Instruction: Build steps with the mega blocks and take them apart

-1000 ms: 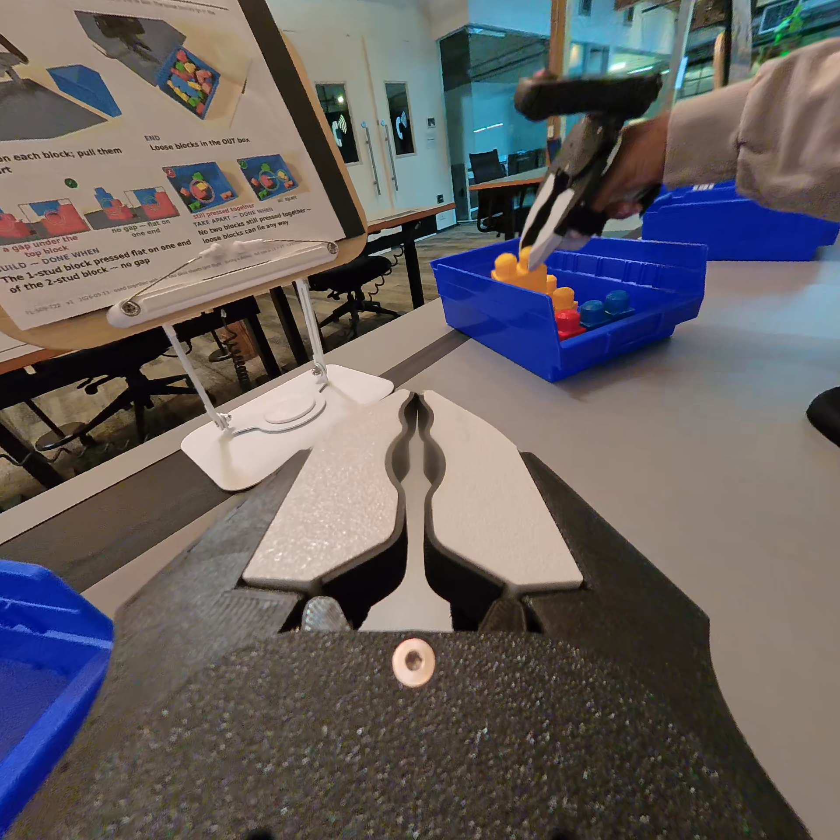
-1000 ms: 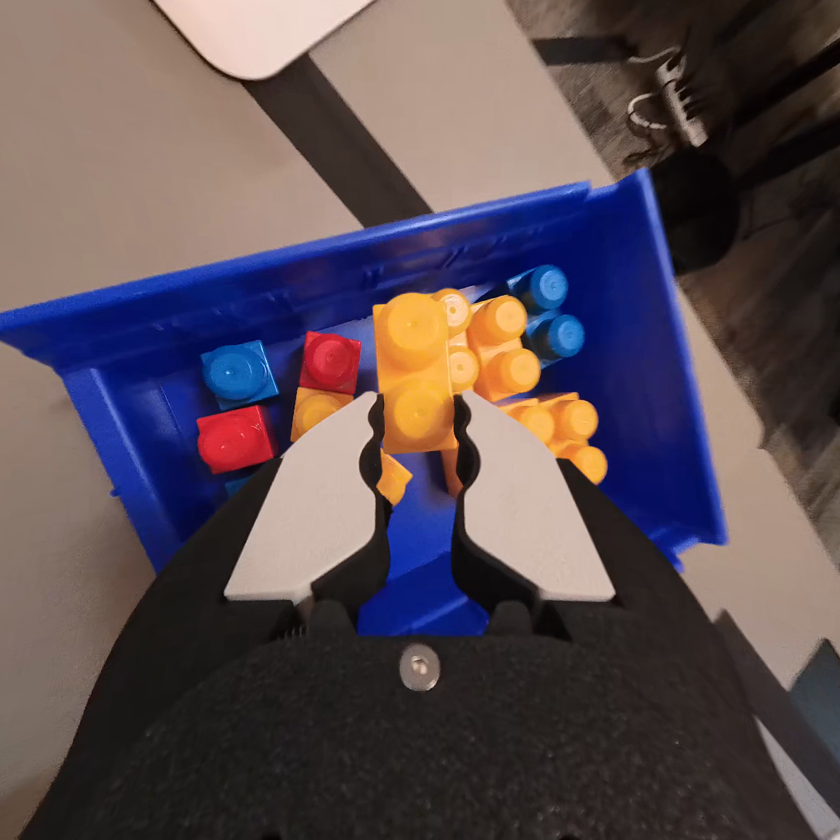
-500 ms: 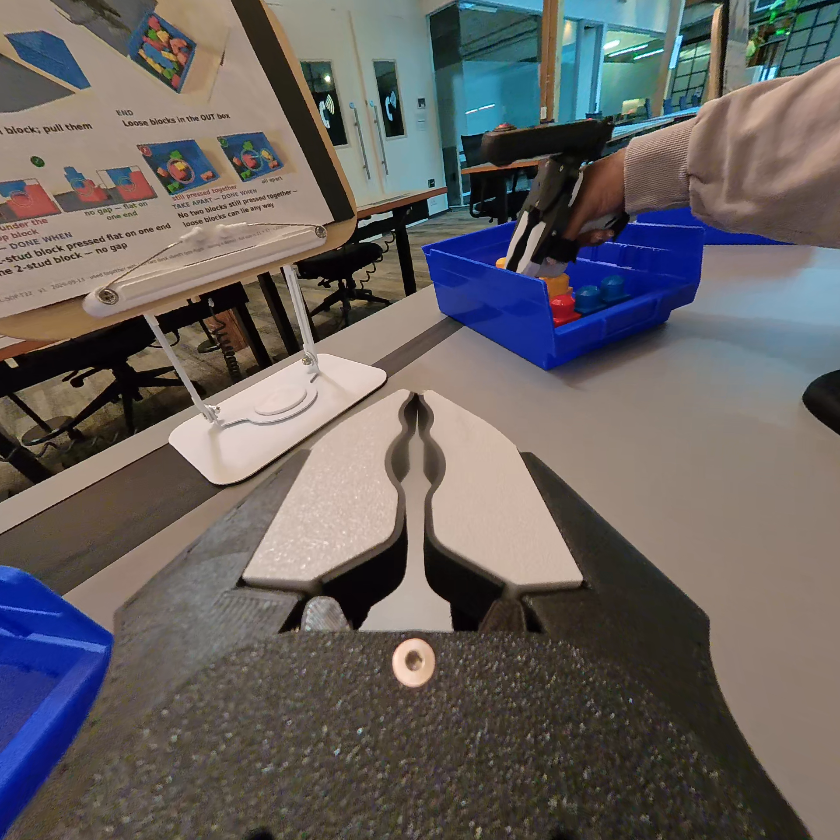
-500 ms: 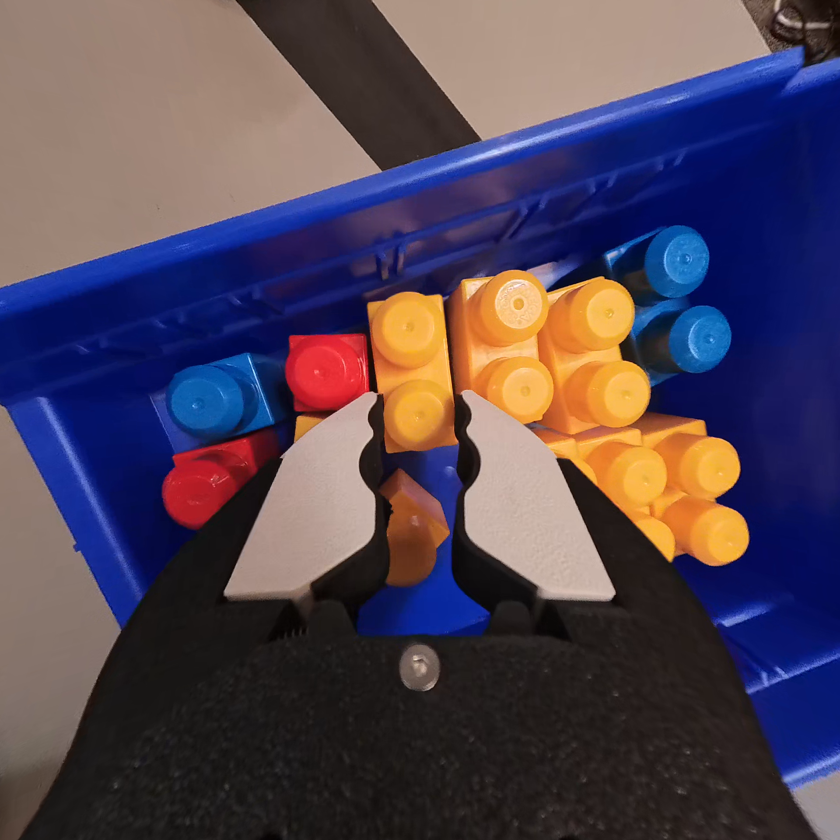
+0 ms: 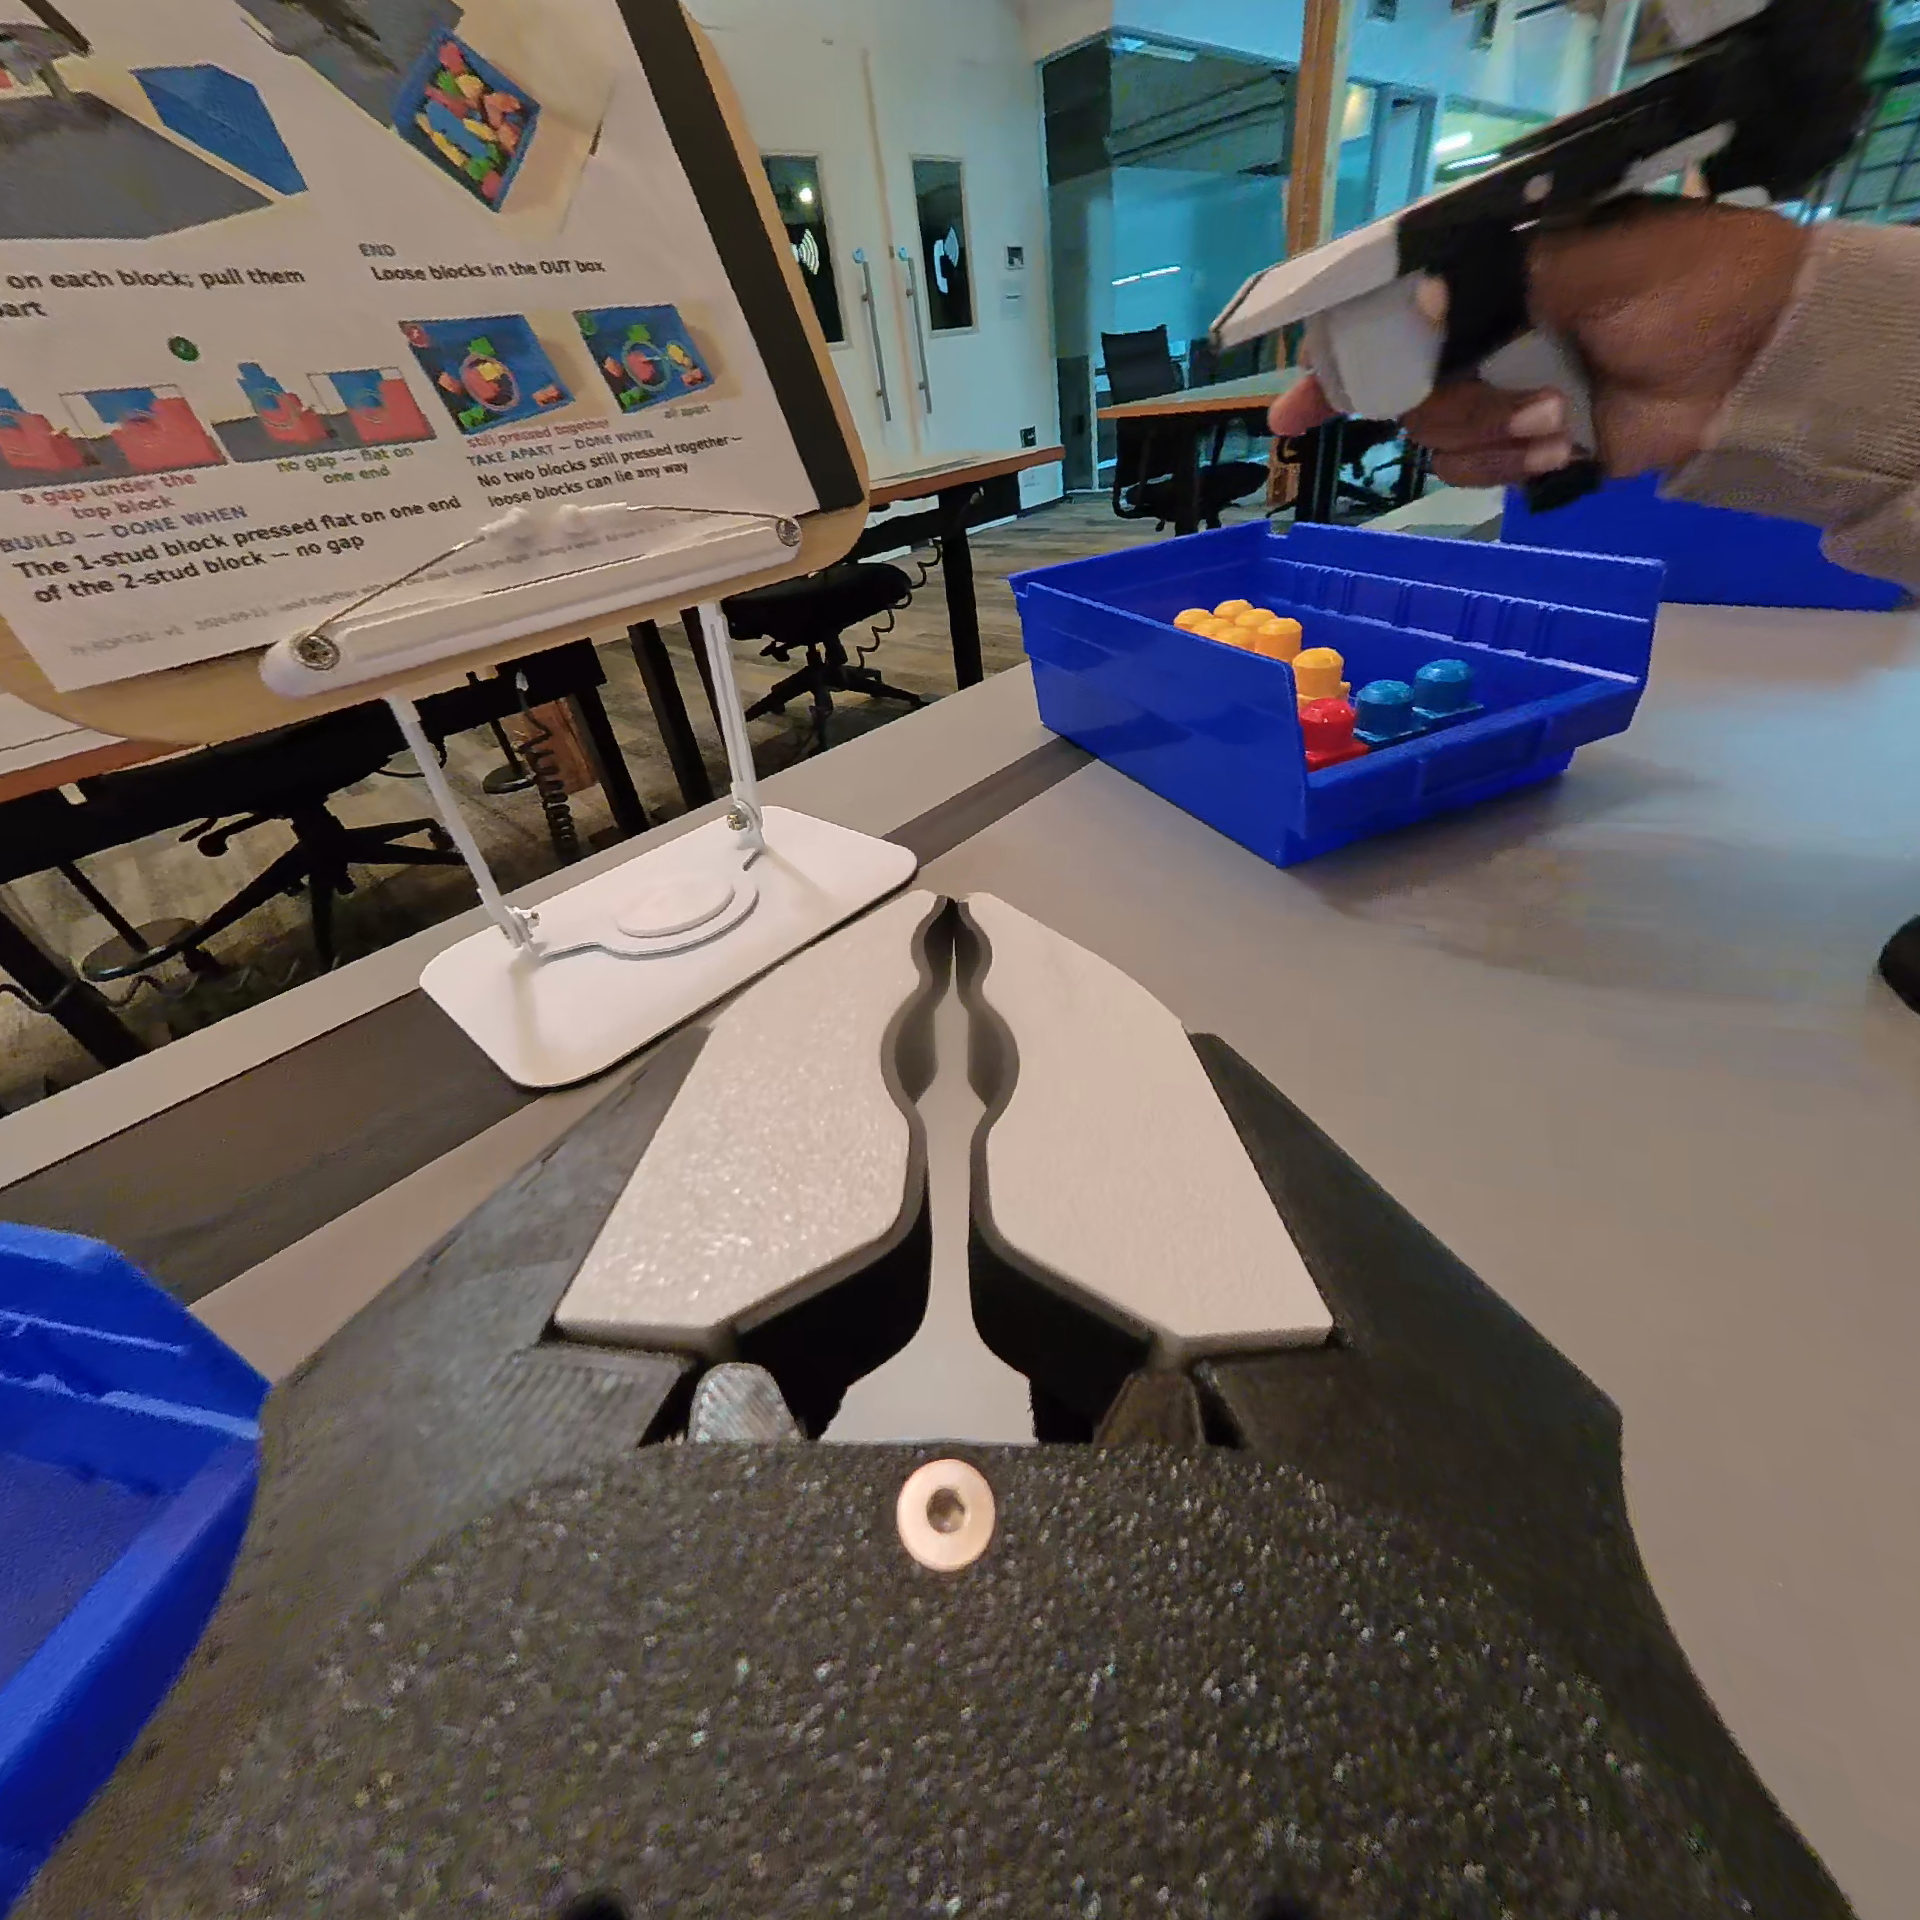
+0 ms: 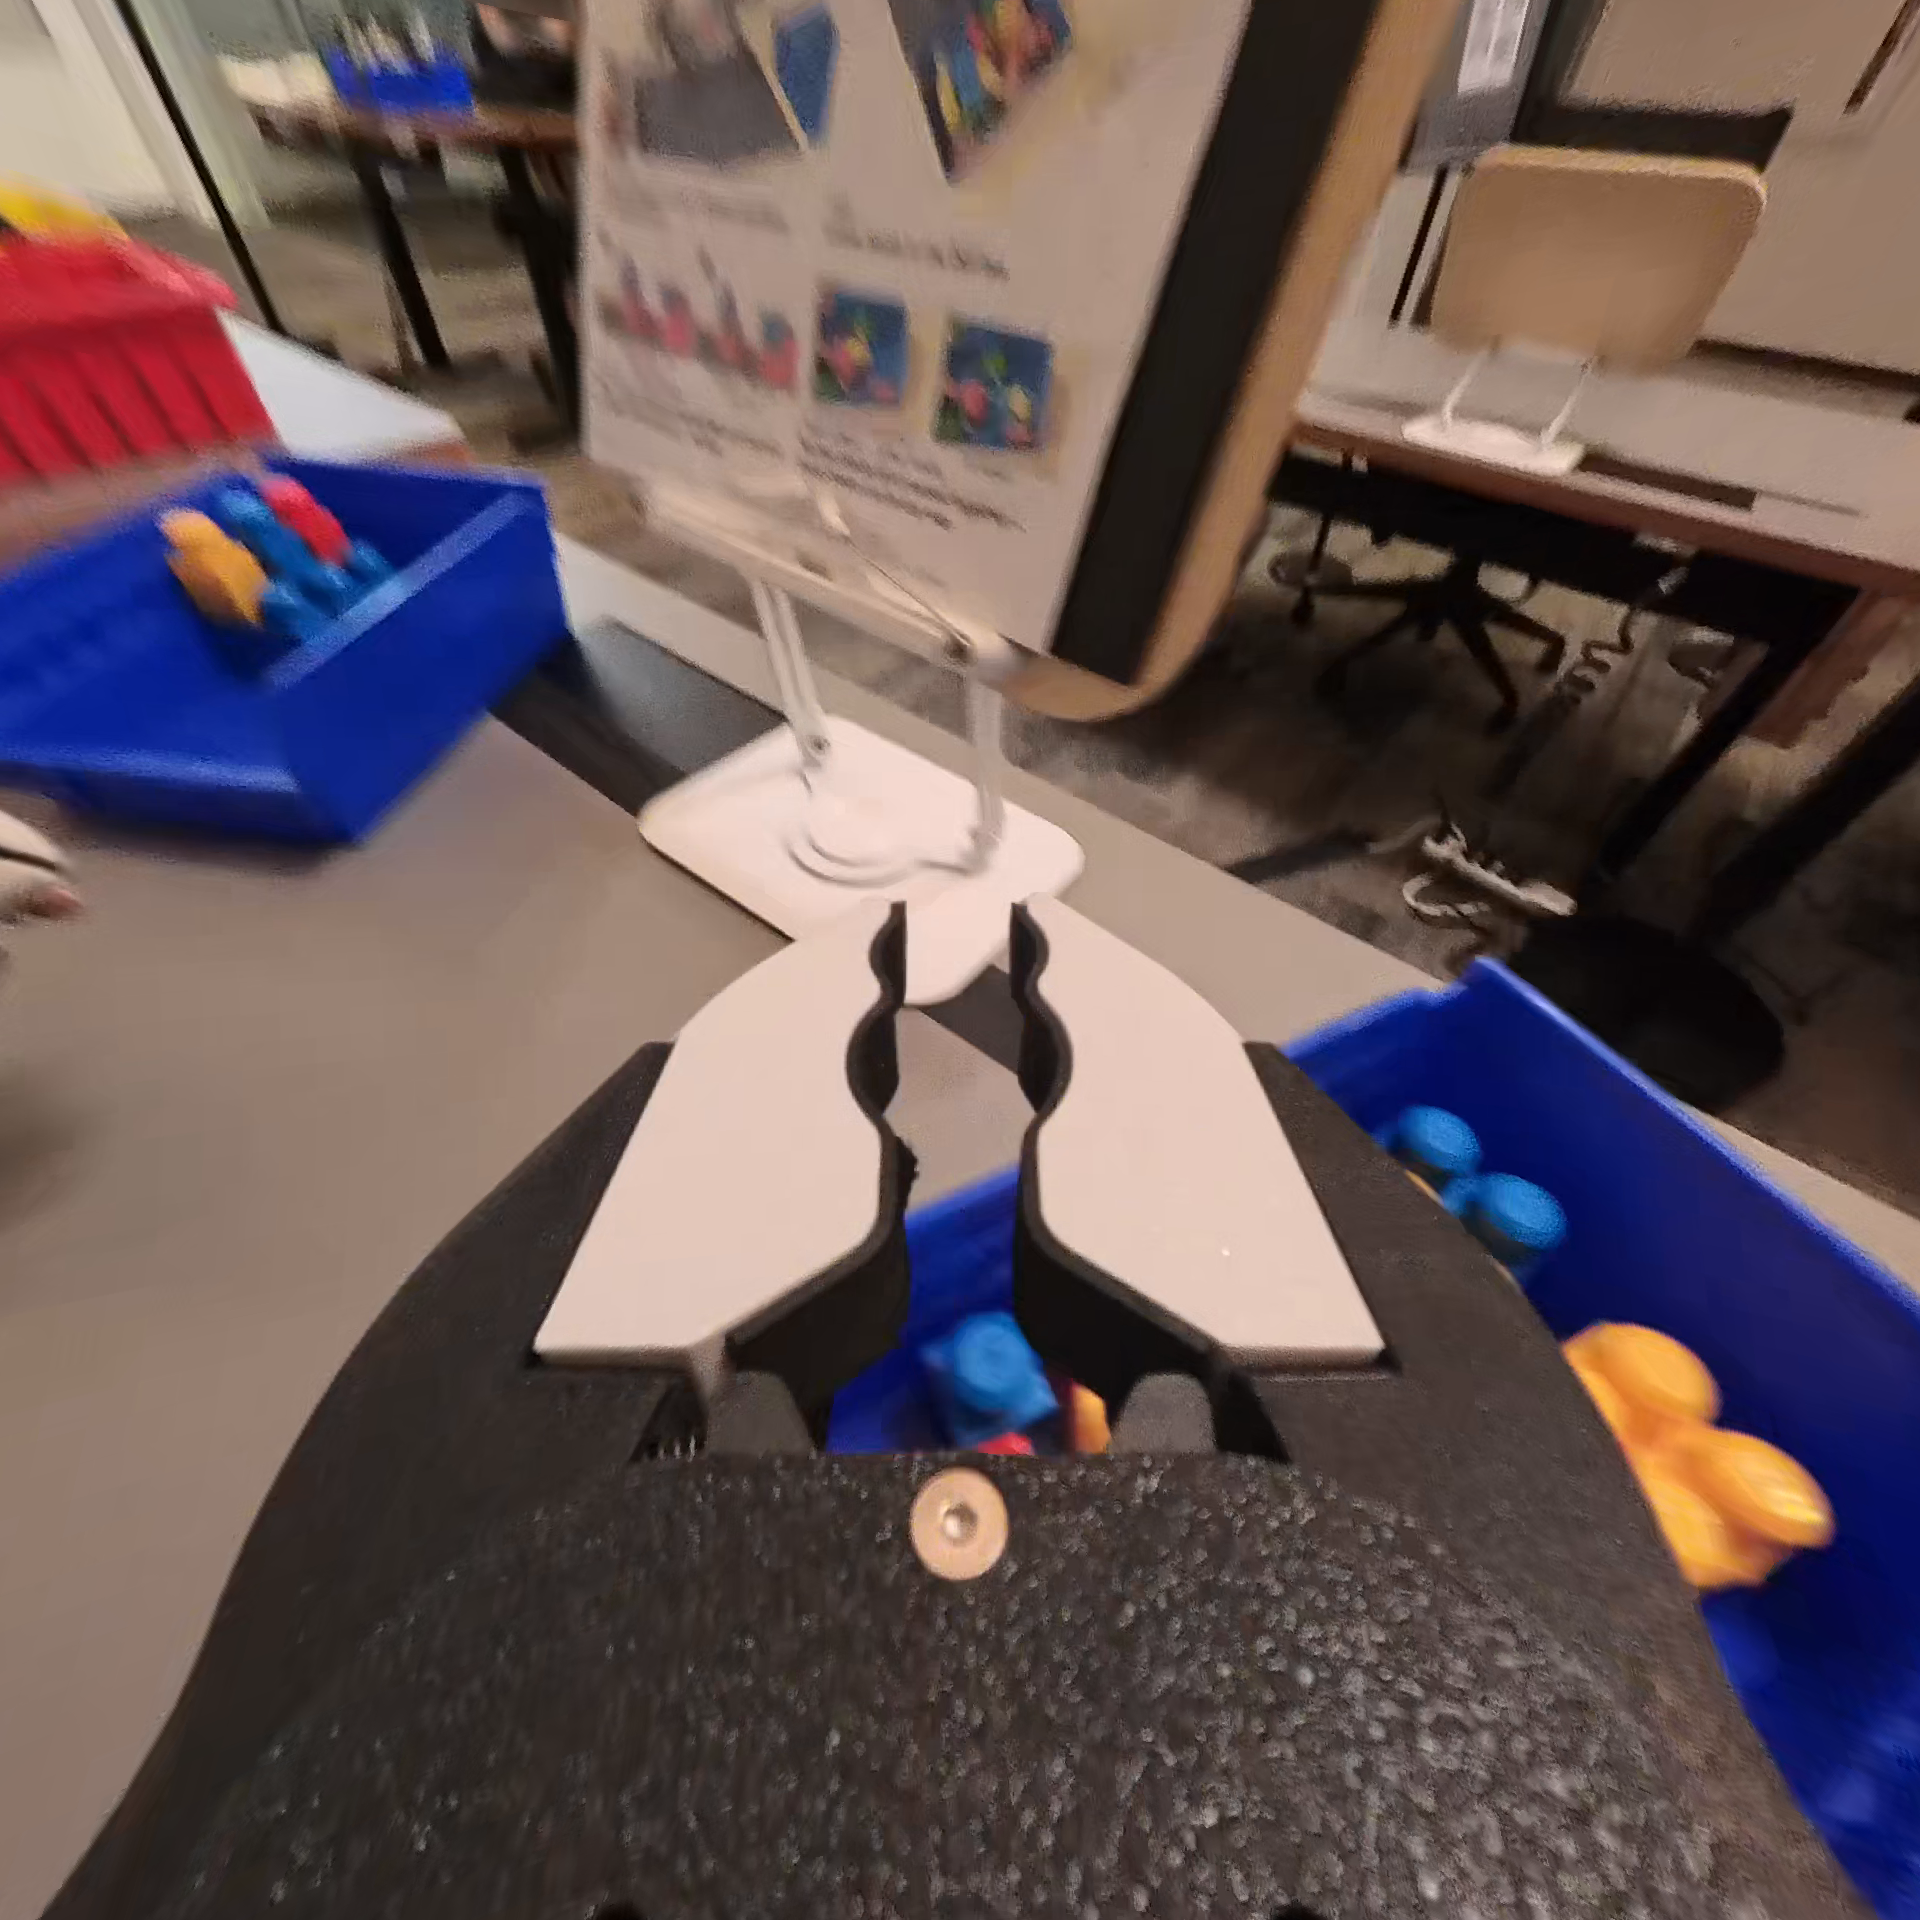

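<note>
A blue bin (image 5: pixel 1164 707) on the grey table holds yellow (image 5: pixel 1257 634), red (image 5: pixel 1328 722) and blue blocks (image 5: pixel 1413 691). My right gripper (image 5: pixel 1231 327), held by a hand, hovers above that bin and points left. In the right wrist view it (image 6: pixel 956 925) is open and empty. The bin (image 6: pixel 1558 1049) lies below it, with orange blocks (image 6: pixel 1704 1475) and a blue block (image 6: pixel 987 1371) showing. My left gripper (image 5: pixel 954 914) is shut and empty, low over the table, well short of the bin.
An instruction board on a white stand (image 5: pixel 665 935) stands at the table's far edge. A second blue bin (image 6: pixel 260 665) with several blocks sits to the left; its corner shows in the left wrist view (image 5: pixel 104 1455). A red bin (image 6: pixel 104 353) sits behind it. My right fingertips sit around 30 cm from my left ones.
My right gripper let go of the yellow two-stud block inside the bin, then rose out of the bin and tilted up to near level. My left gripper stayed shut and hardly moved.
</note>
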`<state>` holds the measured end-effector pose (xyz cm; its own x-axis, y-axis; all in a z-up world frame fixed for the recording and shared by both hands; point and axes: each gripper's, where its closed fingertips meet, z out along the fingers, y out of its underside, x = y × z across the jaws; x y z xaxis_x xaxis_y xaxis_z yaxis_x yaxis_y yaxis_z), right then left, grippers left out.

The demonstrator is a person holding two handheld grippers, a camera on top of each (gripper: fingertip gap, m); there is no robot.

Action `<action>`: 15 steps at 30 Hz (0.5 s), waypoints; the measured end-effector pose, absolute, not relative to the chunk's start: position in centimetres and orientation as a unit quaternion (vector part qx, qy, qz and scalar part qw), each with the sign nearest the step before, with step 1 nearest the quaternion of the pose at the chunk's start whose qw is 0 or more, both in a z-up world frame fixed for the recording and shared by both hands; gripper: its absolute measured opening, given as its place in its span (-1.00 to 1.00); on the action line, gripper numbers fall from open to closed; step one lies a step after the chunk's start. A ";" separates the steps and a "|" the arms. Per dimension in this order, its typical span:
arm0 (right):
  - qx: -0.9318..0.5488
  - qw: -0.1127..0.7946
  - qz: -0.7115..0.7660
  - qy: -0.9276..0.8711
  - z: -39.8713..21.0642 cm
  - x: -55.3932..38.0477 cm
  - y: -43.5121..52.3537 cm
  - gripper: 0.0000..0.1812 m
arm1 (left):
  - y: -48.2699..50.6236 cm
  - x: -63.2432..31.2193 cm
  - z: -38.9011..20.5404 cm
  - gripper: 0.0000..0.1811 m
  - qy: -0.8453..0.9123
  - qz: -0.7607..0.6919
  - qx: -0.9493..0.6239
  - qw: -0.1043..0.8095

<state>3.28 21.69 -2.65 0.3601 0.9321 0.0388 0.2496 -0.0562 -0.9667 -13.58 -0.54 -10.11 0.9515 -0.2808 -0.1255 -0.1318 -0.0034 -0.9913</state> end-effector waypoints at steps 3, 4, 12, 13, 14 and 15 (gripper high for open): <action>-0.631 0.526 0.377 -0.427 -3.0 2.1 17.2 -0.92 | -0.6 -14.0 -10.0 -1.00 0.138 -0.047 -0.707 0.692; -0.628 0.526 0.391 -0.419 -3.5 1.7 15.7 -0.96 | -0.6 -14.3 -9.9 -1.00 0.133 -0.045 -0.707 0.693; -0.620 0.553 0.400 -0.387 -9.7 0.5 11.3 -1.00 | -0.7 -17.9 -9.2 -1.00 0.054 -0.010 -0.709 0.703; -0.620 0.552 0.408 -0.379 -10.0 0.5 11.3 -1.00 | -0.7 -18.5 -9.2 -1.00 0.041 -0.004 -0.710 0.703; -0.619 0.551 0.415 -0.376 -10.1 0.5 11.3 -1.00 | -0.8 -19.1 -9.2 -0.98 0.029 0.004 -0.710 0.703; -0.618 0.554 0.414 -0.374 -10.3 0.6 11.4 -1.00 | -0.9 -19.8 -9.1 -0.96 0.017 0.016 -0.711 0.703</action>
<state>0.63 11.36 -10.26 0.3784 0.9206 -0.0966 0.0034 -0.1058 -0.9944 -19.79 -0.85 -9.15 0.9989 -0.0019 -0.0467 -0.0467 -0.0119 -0.9988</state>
